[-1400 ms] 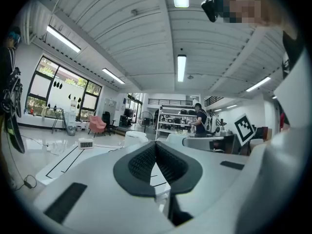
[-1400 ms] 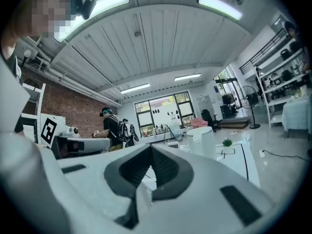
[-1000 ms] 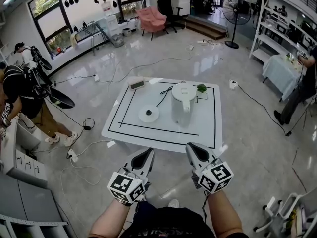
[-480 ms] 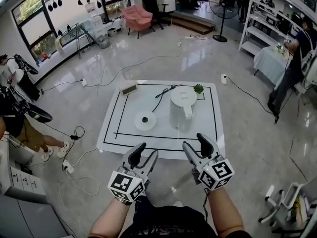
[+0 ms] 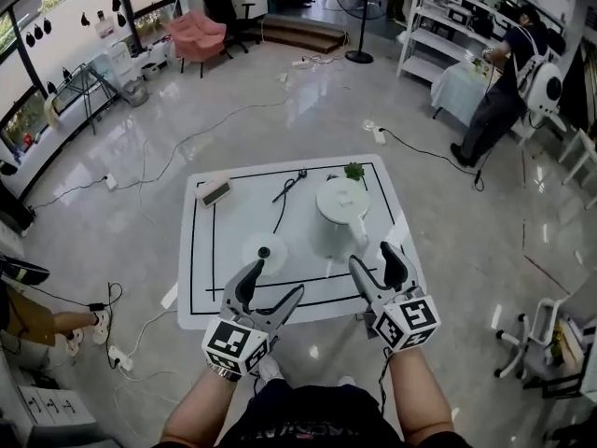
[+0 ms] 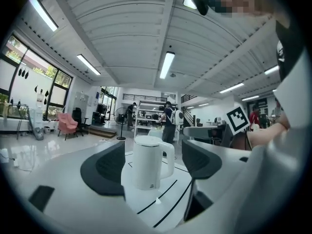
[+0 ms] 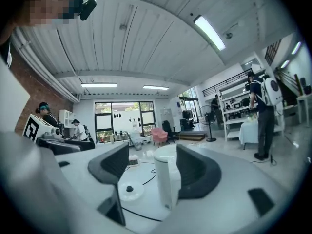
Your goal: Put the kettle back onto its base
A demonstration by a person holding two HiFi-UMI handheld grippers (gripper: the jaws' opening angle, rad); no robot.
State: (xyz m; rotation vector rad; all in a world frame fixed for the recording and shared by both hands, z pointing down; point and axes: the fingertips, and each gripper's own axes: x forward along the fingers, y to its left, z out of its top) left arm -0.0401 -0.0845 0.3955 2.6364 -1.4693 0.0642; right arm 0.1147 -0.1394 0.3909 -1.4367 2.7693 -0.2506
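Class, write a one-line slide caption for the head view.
The left gripper and right gripper, jaws just opened and empty, hover at the table edge; kettle stands beside its base.

We count, on one white square table: one white plastic kettle, one round white base disc at its eight o'clock, one small green plant at twelve, one grey rectangular box, one black cord.
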